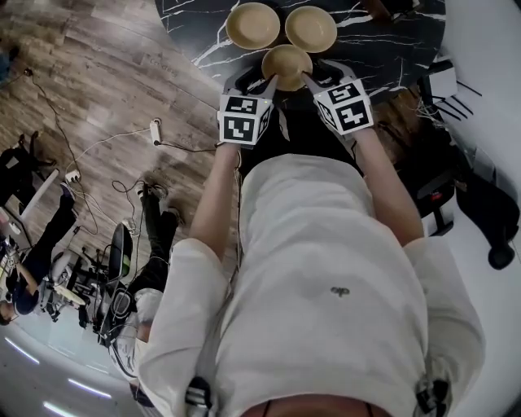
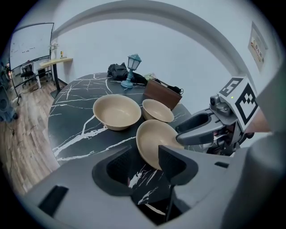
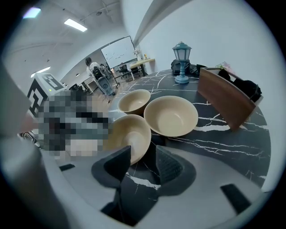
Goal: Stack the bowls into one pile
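Three tan bowls sit on a black marble table (image 1: pixel 391 49). The nearest bowl (image 1: pixel 286 65) lies at 1 o'clock of the left gripper (image 1: pixel 269 81) and 11 o'clock of the right gripper (image 1: pixel 309 79). Both claws' jaws stand apart, with the bowl's rim inside each gap. The far left bowl (image 1: pixel 252 24) and far right bowl (image 1: pixel 310 28) rest at 12 o'clock.

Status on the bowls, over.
Open: left gripper, right gripper, flanking nearest bowl. Behind it, left bowl and right bowl, unstacked. No obstruction seen.
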`<move>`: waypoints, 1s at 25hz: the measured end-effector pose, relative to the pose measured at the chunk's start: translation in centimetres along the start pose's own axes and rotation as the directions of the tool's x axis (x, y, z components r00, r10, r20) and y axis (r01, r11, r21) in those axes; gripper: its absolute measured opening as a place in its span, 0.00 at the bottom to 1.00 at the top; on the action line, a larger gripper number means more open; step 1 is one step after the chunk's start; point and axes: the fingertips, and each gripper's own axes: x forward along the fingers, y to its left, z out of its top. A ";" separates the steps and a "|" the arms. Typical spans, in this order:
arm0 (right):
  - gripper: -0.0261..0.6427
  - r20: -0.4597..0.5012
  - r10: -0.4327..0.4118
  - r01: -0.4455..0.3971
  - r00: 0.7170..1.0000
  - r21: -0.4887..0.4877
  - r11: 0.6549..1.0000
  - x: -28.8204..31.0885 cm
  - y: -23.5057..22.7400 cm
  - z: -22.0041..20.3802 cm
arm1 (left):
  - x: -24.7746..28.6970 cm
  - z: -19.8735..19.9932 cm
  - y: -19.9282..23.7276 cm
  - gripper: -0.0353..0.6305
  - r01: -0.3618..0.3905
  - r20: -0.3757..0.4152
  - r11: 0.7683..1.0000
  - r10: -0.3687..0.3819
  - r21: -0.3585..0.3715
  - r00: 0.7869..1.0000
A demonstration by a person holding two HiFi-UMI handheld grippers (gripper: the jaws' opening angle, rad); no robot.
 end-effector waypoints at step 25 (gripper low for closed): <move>0.20 -0.016 0.020 -0.022 1.000 -0.105 0.994 1.1 0.4 0.2 | 0.7 -0.5 0.1 0.19 -0.026 0.022 0.999 0.027 -0.024 0.999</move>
